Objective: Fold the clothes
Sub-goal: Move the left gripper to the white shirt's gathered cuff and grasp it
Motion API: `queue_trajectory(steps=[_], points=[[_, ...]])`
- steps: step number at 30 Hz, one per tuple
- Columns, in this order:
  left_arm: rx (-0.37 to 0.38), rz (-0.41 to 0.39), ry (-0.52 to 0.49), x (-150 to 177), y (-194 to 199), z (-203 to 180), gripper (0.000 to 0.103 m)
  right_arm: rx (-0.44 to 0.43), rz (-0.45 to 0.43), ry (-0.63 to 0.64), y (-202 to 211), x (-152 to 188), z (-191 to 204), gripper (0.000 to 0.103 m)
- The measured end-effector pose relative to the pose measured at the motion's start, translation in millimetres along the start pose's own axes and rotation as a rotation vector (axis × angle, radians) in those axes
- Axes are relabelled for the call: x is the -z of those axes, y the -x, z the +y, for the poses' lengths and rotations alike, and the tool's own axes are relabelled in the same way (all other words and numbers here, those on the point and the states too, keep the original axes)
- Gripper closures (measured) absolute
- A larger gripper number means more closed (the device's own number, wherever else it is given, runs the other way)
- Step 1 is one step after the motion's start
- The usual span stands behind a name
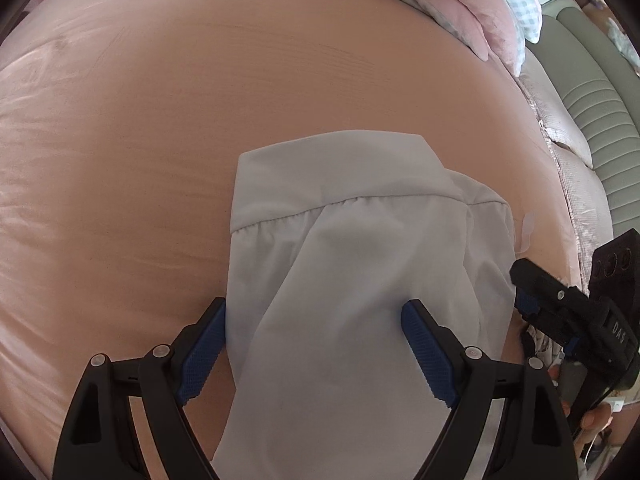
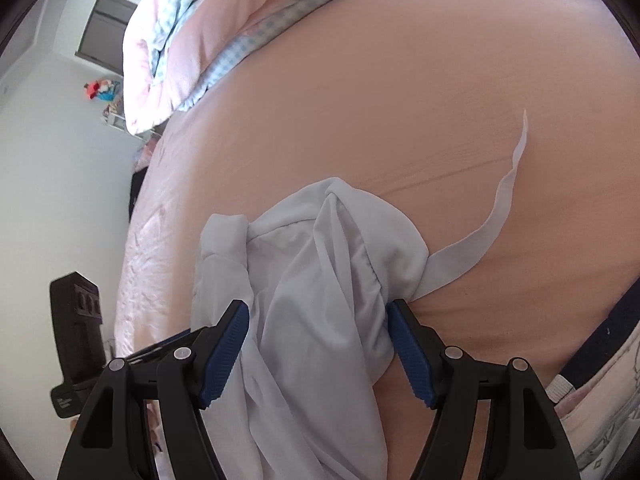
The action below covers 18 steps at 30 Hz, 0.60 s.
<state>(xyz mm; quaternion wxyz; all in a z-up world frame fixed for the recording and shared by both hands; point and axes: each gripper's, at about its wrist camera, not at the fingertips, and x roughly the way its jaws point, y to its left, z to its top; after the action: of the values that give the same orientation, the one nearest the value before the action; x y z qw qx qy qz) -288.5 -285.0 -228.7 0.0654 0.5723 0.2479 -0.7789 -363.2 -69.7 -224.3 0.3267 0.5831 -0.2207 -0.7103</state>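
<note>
A pale grey-blue garment (image 1: 340,240) lies on the peach bed sheet (image 1: 200,120), with a gathered seam across it. My left gripper (image 1: 314,312) stands open and wide, pointing steeply down. The cloth runs between its blue pads without being pinched. In the right wrist view the same garment (image 2: 320,280) is bunched in folds, and a long ribbon strap (image 2: 500,200) trails from it across the sheet. My right gripper (image 2: 316,320) is open, and the bunched cloth fills most of the gap between its fingers. The right gripper (image 1: 528,292) also shows at the garment's right edge.
A pink and blue-checked quilt (image 2: 180,40) is piled at the head of the bed. A grey ribbed cushion (image 1: 592,100) lies beyond the bed's right edge. A white wall (image 2: 52,160) and a dark door (image 2: 104,32) are off the bed's side.
</note>
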Motion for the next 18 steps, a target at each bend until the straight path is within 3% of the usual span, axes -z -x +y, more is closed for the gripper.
queue_trajectory(steps=[3, 5, 10, 14, 17, 18], points=[[0.099, 0.005, -0.014, 0.6, -1.6, 4.5, 0.0, -0.142, -0.01, -0.116, 5.5, 1.1, -26.6, 0.031], [0.15, -0.008, 0.02, 1.2, 0.3, 11.6, 0.0, -0.196, -0.011, -0.134, 6.6, 1.2, -34.2, 0.032], [0.301, -0.058, 0.21, -4.6, 6.5, 38.1, 0.0, -0.153, -0.032, -0.094, 12.7, 8.5, -27.5, 0.031], [0.359, -0.085, 0.295, -7.5, 6.1, 43.4, 0.001, -0.182, -0.05, -0.139, 10.3, 4.7, -30.9, 0.031], [0.347, -0.077, 0.266, -24.6, -2.3, 30.3, 0.009, -0.212, -0.034, -0.21, 7.9, -1.0, -35.0, 0.031], [0.341, -0.074, 0.255, -28.9, -5.3, 25.4, 0.018, -0.216, -0.029, -0.228, 6.5, -3.0, -36.0, 0.031]])
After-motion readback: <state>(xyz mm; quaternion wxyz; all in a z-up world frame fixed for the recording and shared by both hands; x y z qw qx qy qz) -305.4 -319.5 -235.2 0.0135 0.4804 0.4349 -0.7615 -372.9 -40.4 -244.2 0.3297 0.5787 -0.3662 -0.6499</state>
